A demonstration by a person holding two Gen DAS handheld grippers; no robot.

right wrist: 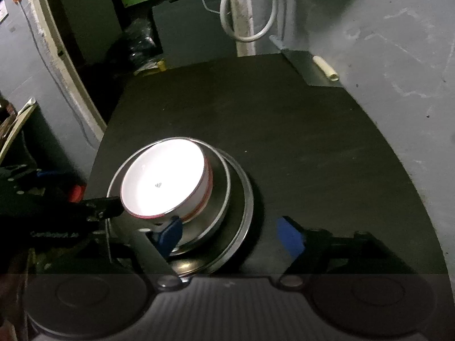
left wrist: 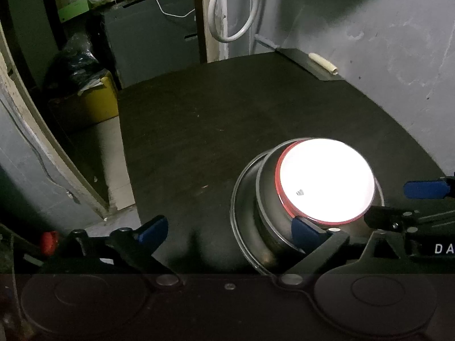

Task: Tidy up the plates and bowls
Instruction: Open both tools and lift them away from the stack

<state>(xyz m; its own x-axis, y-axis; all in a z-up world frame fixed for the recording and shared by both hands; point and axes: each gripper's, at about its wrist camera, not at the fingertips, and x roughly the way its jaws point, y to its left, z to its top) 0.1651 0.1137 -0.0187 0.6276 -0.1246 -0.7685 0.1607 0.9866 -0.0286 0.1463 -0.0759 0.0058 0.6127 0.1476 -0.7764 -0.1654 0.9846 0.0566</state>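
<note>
So the white bowl (right wrist: 166, 177) sits nested in a steel bowl (right wrist: 219, 199) on a steel plate (right wrist: 244, 213), near bench (right wrist: 284, 142) front. Left gripper (left wrist: 230, 228) & right gripper (right wrist: 230, 234) both spread wide, gripping nothing.

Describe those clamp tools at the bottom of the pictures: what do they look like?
Each is a black plastic frame with two hinged black arms on silvery pivot pins, tipped with blue pads. The left gripper has a red knob at its side. The right gripper carries white lettering, of which only "DA" shows. No sleeves are visible.
</note>
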